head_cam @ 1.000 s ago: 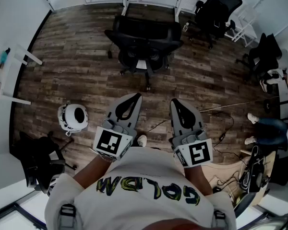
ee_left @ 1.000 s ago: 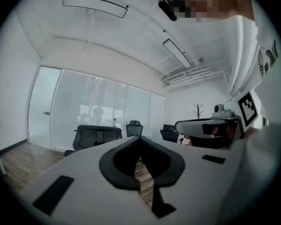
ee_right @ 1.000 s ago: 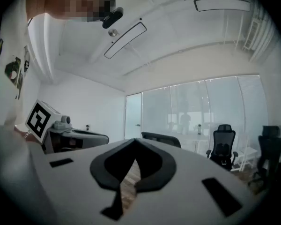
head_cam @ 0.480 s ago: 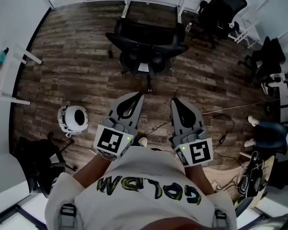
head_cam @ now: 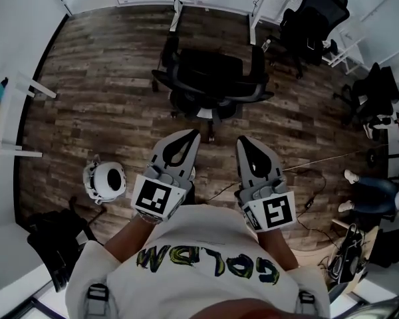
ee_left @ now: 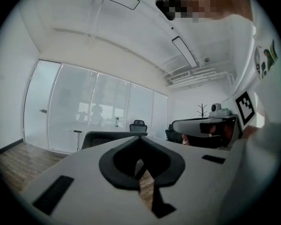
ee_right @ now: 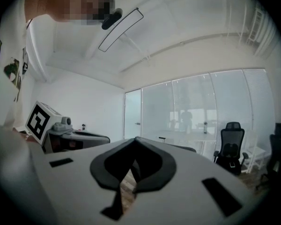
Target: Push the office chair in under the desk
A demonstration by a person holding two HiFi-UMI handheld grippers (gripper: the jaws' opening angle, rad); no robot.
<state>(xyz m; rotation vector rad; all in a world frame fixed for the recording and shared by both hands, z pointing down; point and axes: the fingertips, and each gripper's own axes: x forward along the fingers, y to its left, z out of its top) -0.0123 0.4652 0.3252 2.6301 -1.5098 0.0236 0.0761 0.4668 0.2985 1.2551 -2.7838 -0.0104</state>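
Observation:
The black office chair (head_cam: 213,82) stands on the wood floor with its backrest towards me, in front of a white desk whose legs (head_cam: 175,12) show at the top. My left gripper (head_cam: 189,135) and right gripper (head_cam: 243,141) are held side by side, level, pointing at the backrest, a short gap away. Both are shut with nothing between the jaws. In the left gripper view the backrest's top edge (ee_left: 98,136) shows just beyond the left gripper (ee_left: 138,138). In the right gripper view the backrest (ee_right: 182,147) lies past the right gripper (ee_right: 135,138).
A round white device (head_cam: 105,178) sits on the floor at my left, and a dark chair (head_cam: 56,234) lies lower left. More black chairs (head_cam: 312,15) stand at the upper right. A cable (head_cam: 312,165) crosses the floor at the right, near a seated person's legs (head_cam: 372,178).
I have walked forward with both grippers, so the chair is nearer and the gap to its backrest is smaller. Both grippers stay shut and level.

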